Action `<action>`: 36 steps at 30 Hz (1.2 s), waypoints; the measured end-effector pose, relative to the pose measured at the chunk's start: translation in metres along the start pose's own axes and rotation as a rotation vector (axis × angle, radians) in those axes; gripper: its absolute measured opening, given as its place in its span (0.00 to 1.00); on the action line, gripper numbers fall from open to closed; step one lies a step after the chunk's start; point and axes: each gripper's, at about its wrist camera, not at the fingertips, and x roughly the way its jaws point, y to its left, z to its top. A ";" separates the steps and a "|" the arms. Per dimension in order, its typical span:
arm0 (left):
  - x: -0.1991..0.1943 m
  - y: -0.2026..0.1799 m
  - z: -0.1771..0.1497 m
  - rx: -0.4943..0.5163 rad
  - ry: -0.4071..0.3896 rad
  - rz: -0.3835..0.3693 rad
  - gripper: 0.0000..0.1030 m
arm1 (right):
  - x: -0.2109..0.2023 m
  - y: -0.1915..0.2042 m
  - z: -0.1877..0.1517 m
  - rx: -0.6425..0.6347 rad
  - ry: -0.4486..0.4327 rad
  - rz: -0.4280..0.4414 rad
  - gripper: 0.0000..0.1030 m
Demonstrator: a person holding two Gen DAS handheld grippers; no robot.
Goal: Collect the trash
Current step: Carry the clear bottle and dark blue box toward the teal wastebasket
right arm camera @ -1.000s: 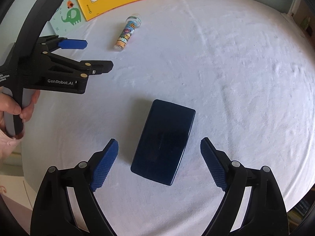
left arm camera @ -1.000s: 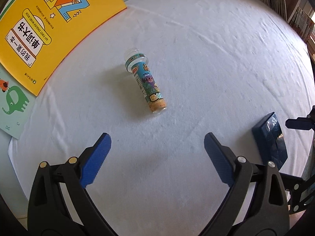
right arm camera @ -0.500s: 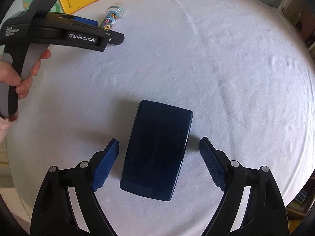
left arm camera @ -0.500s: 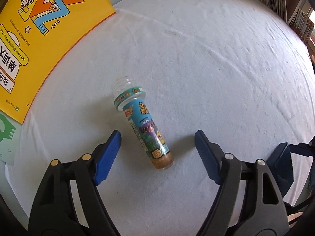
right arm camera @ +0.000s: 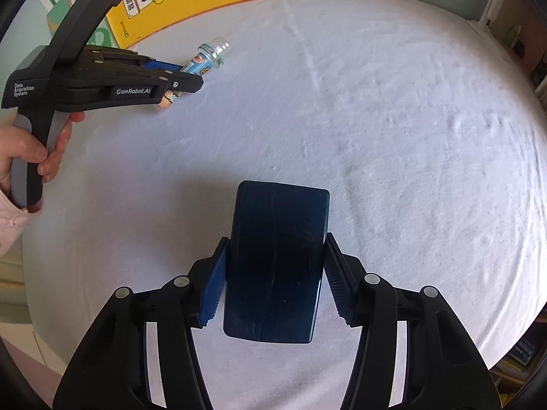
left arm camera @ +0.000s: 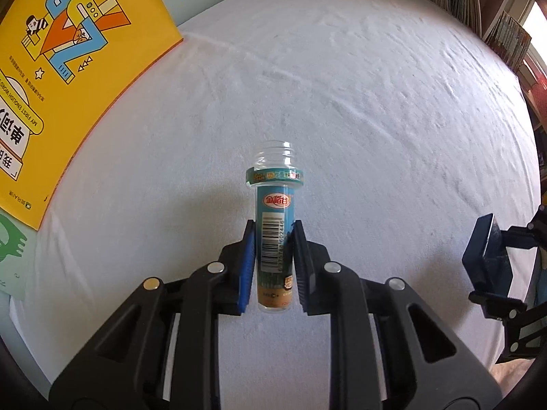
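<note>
- The left hand-held gripper is clamped on a small clear plastic bottle; its jaws have just been closing, and both blue pads now press the bottle's lower half.
- The bottle has no cap, its threaded mouth pointing toward 12 o'clock in the left wrist view. Its teal label carries a red oval logo with Chinese characters and a barcode with digits running lengthwise; the smaller print is too fine to read.
- The right hand-held gripper has its jaws closed in on a dark blue box, having just been closing; the pads sit against the box's long sides. No writing shows on the box.
- Both things are over a white sheet covering the bed.
- From the right wrist view, the left gripper at 10 o'clock reads "GenRobot.AI" and "Data Acquisition System"; a hand with a pink sleeve grips its handle.
- A yellow book at 10 o'clock from the bottle reads "MY FIRST ENGLISH WORD BOOK", with large Chinese characters.
- A green book lies beside it, at 9 o'clock.
</note>
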 end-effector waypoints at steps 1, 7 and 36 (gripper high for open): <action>-0.002 -0.003 0.004 0.002 0.000 0.003 0.18 | -0.003 -0.002 -0.001 -0.005 -0.004 0.005 0.53; -0.025 -0.018 -0.003 0.002 -0.013 0.053 0.18 | -0.023 -0.010 -0.011 -0.055 -0.043 0.039 0.53; -0.147 -0.079 -0.209 -0.782 0.042 0.459 0.18 | -0.079 0.079 -0.067 -0.990 -0.042 0.459 0.53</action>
